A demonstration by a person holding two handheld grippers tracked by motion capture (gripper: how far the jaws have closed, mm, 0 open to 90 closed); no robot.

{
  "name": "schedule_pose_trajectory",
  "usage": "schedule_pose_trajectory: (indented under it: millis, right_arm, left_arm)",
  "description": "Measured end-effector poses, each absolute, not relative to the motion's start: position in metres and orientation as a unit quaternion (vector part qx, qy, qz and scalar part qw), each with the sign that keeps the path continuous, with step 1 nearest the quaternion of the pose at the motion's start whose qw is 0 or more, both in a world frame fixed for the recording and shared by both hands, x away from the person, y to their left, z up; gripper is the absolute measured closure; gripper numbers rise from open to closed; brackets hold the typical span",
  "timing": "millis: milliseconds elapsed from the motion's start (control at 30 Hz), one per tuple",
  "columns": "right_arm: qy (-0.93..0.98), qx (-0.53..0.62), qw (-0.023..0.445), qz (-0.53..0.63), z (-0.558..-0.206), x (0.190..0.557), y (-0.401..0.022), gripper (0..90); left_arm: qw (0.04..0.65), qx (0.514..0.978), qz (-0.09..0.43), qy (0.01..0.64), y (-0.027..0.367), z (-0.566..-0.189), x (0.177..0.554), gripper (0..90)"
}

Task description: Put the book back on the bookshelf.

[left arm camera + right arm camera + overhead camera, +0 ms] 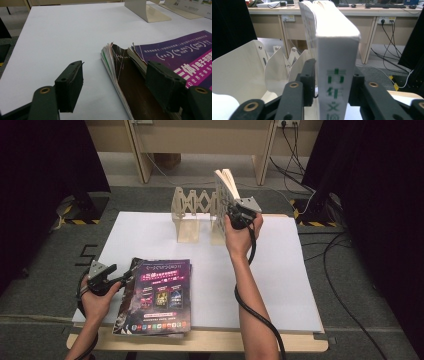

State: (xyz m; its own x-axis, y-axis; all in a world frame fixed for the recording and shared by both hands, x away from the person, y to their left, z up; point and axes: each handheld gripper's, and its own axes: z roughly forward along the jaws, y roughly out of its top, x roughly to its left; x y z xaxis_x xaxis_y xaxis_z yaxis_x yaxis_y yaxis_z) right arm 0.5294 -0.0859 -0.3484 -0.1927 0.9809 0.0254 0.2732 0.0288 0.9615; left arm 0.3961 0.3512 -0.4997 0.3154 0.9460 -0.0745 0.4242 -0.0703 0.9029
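- Right gripper point(332, 85): its jaws pinch the spine end of a thick white book point(337, 72), pads pressed on both covers. In the high view the same gripper point(235, 206) holds the book point(226, 187) upright above the right end of the expanding rack point(192, 212).
- Rack: cream dividers stand to the left of and beyond the right gripper's jaws; the book's lower edge appears level with the last slot, though whether it rests on the base cannot be told.
- Left gripper point(120, 82): jaws spread, touching nothing firmly; the far jaw lies over the purple magazine point(180, 57), and the fanned edges of the stack point(112, 62) lie between the jaws. In the high view this gripper point(117, 276) sits at the stack's left edge on the white sheet point(280, 270).
- Risk: the grip is low on a tall, heavy book, so the book could pivot between the pads and tip against a divider.
- Risk: a release before the book seats between dividers would probably let it fall flat or push the light rack along the sheet.
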Motion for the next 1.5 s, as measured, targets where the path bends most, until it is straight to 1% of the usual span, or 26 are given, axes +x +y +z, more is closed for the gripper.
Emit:
schedule_pose_trajectory:
  millis: [200, 467, 1067, 1500]
  right_arm:
    - [0.613, 0.519, 0.362, 0.473, -0.351, 0.522, -0.088, 62.7]
    - [0.612, 0.519, 0.357, 0.478, -0.348, 0.51, -0.093, 58.4]
    - [0.615, 0.521, 0.345, 0.481, -0.347, 0.478, -0.101, 56.4]
    - [0.626, 0.534, 0.317, 0.473, -0.357, 0.459, -0.113, 55.7]
  left_arm:
    - [0.452, 0.674, 0.287, 0.509, 0.351, -0.5, 0.396, 29.6]
    - [0.452, 0.675, 0.285, 0.508, 0.351, -0.5, 0.396, 29.4]
    - [0.446, 0.683, 0.284, 0.504, 0.35, -0.5, 0.397, 29.5]
    - [0.445, 0.686, 0.271, 0.508, 0.349, -0.499, 0.4, 33.9]
